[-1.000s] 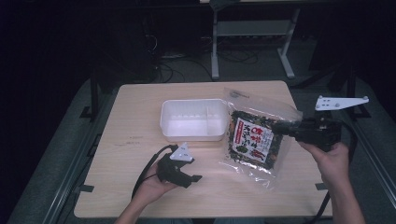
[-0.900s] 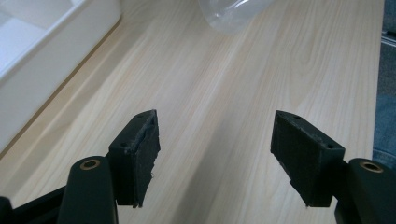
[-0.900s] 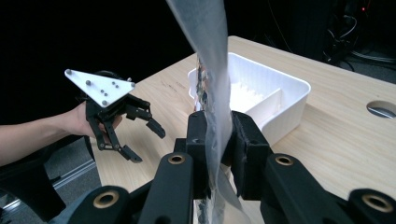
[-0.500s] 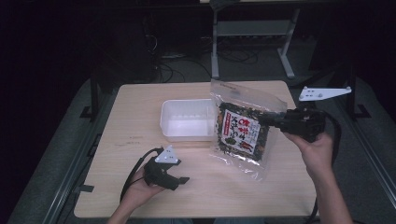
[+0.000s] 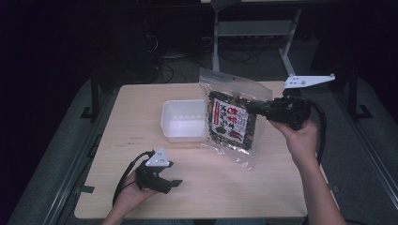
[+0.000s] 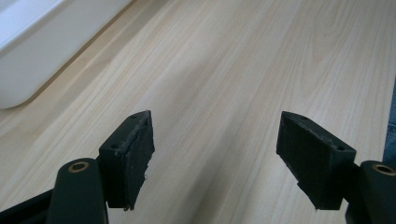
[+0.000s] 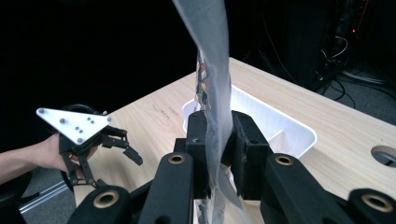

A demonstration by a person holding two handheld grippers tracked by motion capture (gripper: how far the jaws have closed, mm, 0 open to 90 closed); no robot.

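Two black jaws of right gripper (image 7: 219, 154) pinch crinkly clear snack bag (image 5: 231, 117) above rectangular white tub (image 5: 184, 119); left gripper (image 6: 217, 158) agape over pale woodgrain table (image 5: 225, 187).

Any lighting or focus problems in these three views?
High view: table evenly lit, surroundings nearly black, image soft. Left gripper view: wood grain crisp, white bin edge slightly overexposed. Right gripper view: the close clear bag is blurred, background dark.

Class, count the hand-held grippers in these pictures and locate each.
2. The left hand-held gripper sits open near the table's front edge; the right hand-held gripper clamps the snack bag.
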